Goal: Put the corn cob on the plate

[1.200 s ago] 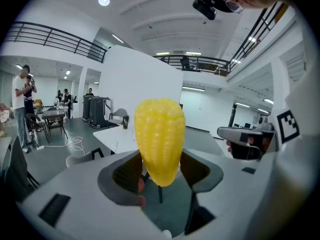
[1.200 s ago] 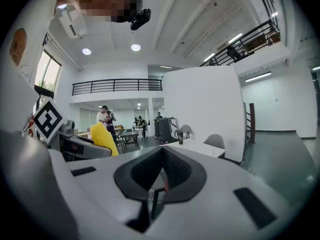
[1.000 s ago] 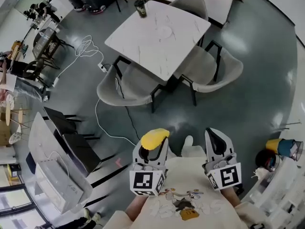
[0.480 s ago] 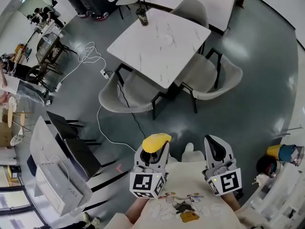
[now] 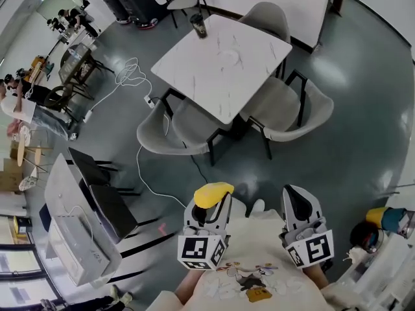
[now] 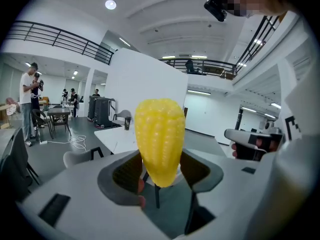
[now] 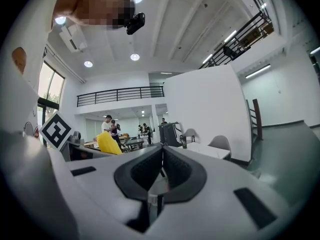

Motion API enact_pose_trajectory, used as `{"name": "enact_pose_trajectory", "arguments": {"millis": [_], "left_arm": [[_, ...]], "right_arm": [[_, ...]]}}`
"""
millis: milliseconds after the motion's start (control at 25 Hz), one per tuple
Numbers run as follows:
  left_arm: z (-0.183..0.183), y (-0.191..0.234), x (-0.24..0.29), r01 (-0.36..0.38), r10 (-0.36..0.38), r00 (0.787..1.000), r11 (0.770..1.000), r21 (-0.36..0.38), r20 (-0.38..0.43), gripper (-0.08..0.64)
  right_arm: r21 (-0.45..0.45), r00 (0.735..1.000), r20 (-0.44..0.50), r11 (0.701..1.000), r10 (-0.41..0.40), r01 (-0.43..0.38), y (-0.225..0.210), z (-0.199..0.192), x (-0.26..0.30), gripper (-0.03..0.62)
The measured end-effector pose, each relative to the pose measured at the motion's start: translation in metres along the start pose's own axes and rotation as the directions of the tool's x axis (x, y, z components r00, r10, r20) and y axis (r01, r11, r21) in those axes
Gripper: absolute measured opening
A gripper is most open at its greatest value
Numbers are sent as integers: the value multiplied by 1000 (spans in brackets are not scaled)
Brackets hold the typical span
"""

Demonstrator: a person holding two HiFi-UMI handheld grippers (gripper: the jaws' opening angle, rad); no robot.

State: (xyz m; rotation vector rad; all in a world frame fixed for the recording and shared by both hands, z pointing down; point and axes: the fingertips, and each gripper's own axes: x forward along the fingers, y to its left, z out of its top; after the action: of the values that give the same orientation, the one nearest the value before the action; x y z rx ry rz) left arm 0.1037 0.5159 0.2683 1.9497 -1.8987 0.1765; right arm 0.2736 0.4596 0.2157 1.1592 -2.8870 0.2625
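Observation:
A yellow corn cob (image 5: 212,194) stands tip-up between the jaws of my left gripper (image 5: 209,206), which is shut on it and held close to the person's chest. In the left gripper view the corn cob (image 6: 159,144) fills the middle, clamped between the dark pads (image 6: 126,173). My right gripper (image 5: 297,203) is beside it, jaws shut with nothing between them (image 7: 161,170). A pale round plate (image 5: 231,57) lies on the white marble table (image 5: 207,70), far ahead of both grippers.
A dark cup (image 5: 198,25) stands at the table's far corner. Grey chairs (image 5: 175,129) (image 5: 292,109) surround the table. A white cable (image 5: 139,167) trails across the grey floor. A cart (image 5: 78,232) stands at left, and people are in the far left background.
The head view has shifted slightly, so the table sits a little lower and to the right. Both grippers stay near the chest, the left still holding the corn cob.

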Motion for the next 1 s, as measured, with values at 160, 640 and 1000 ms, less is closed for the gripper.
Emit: {"name": "enact_pose_trajectory", "arguments": {"millis": [160,640,1000], "left_arm": [[1,3,9,-14,14,1000,1000,1,-12,244],[33,40,113,34,-34,999,999,-1,-35,242],[79,83,212,130,-129,987,992,-3,-93,244]], "right_arm": [[8,1000,1,1000,-3,3,-10,0,6,5],[-1,995,-21,995,-96,96,-66,-3,85,5],[6,983,-55,985,-174,175,-103,13,199,5]]}}
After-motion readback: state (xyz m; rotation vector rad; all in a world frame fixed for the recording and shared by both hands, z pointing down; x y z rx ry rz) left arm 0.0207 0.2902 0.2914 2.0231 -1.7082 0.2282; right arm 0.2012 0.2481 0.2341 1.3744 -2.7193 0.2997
